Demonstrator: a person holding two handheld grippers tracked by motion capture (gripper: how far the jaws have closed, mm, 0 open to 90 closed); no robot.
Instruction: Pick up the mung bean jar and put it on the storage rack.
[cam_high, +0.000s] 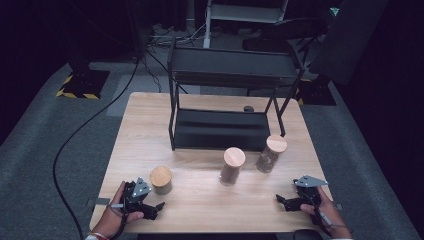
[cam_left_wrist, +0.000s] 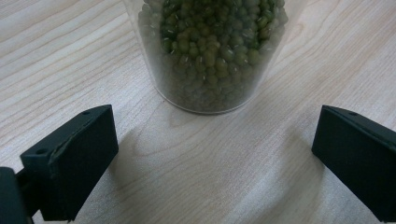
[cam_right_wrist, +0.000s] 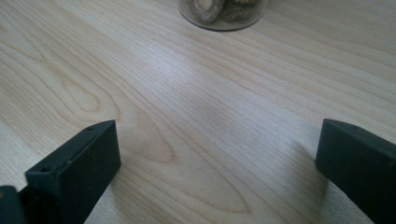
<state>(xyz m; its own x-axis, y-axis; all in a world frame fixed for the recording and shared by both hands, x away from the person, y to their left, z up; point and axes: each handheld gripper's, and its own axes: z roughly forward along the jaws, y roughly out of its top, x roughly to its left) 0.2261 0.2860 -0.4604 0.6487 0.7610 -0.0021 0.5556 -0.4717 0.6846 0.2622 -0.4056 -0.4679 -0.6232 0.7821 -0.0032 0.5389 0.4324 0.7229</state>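
Grey carpet (cam_high: 40, 150), dark room

Black shelf rack (cam_high: 225, 100) on wooden table (cam_high: 150, 130)

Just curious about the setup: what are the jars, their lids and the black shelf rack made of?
The short jar looks like clear glass or plastic: green beans show through its wall. Its lid seems pale, matte wood. The shelf rack looks like black-painted metal, judging by its thin straight bars. The table shows a light wood grain, possibly laminate.
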